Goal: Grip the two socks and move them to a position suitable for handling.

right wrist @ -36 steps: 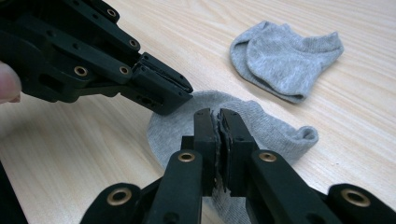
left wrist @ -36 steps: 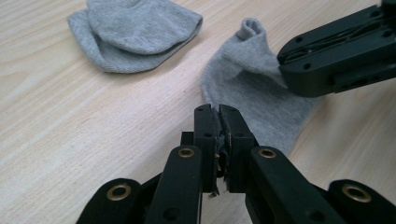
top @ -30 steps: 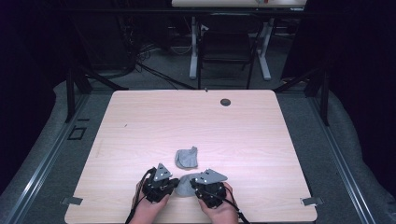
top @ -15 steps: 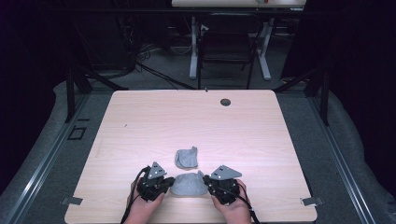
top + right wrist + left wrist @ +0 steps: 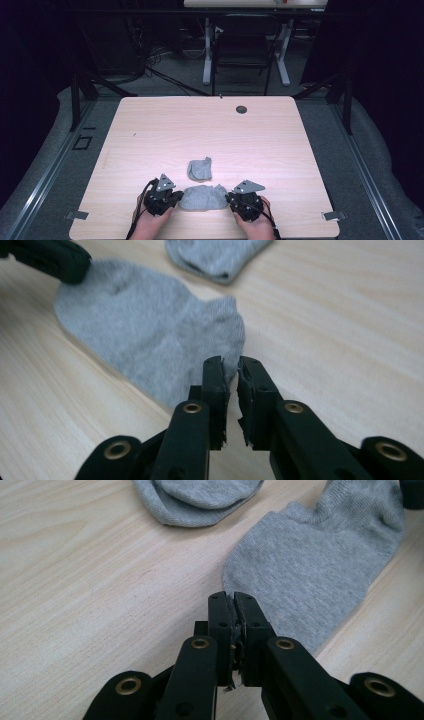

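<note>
The left gripper (image 5: 234, 600) is pinching the flat sock's (image 5: 315, 570) edge, its jaws closed; another sock (image 5: 197, 497) is lying just beyond.

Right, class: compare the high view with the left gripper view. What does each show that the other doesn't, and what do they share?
High view alone: the whole table, its round hole, a chair behind, both hands.
Left gripper view alone: the left gripper, its jaws shut on the near sock's edge, and the knit texture.
Shared: both grey socks, including the far sock, on light wood.
</note>
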The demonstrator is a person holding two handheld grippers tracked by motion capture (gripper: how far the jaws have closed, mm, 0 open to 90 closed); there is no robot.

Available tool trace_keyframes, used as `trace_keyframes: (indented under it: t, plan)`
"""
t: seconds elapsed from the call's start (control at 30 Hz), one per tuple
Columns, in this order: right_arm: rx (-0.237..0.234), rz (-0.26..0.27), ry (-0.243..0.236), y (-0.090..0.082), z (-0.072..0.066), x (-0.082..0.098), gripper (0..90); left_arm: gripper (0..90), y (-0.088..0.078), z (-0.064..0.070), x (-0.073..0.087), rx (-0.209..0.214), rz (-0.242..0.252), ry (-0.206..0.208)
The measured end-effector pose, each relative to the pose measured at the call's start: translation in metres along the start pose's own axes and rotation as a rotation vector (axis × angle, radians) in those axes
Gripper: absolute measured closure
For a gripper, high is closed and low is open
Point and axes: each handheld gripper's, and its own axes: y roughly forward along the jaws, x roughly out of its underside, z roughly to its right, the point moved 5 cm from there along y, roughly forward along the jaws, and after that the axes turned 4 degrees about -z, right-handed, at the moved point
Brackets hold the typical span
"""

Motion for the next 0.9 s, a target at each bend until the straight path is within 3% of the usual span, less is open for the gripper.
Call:
trace_keyframes:
  t: [0.07, 0.13, 0.27, 0.33, 0.43, 0.6, 0.8, 0.9]
  plan:
    - [0.024, 0.012, 0.000, -0.002, 0.003, 0.001, 75.4, 85.2, 0.000, 0.000, 0.000, -0.006, 0.007, 0.000]
    - [0.037, 0.067, -0.017, -0.007, 0.003, -0.005, 77.1, 82.5, -0.004, 0.000, -0.003, -0.012, 0.028, 0.002]
    - [0.006, 0.156, -0.103, -0.017, -0.009, -0.023, 82.9, 79.7, -0.014, 0.004, -0.012, -0.021, 0.087, 0.047]
    - [-0.018, 0.152, -0.137, -0.012, -0.014, -0.027, 81.8, 78.9, -0.015, 0.008, -0.015, -0.014, 0.097, 0.059]
    - [-0.024, 0.108, -0.145, 0.001, -0.016, -0.027, 79.6, 76.1, -0.008, 0.012, -0.013, 0.002, 0.081, 0.077]
    - [-0.017, 0.031, -0.146, 0.020, -0.012, -0.020, 76.0, 68.3, 0.007, 0.015, -0.006, 0.035, 0.010, 0.100]
    - [-0.004, -0.010, -0.117, 0.029, -0.006, -0.010, 72.6, 62.5, 0.013, 0.011, -0.001, 0.044, 0.003, 0.086]
    - [-0.009, 0.002, -0.098, 0.028, -0.004, -0.008, 73.2, 61.4, 0.012, 0.012, 0.000, 0.051, 0.003, 0.081]
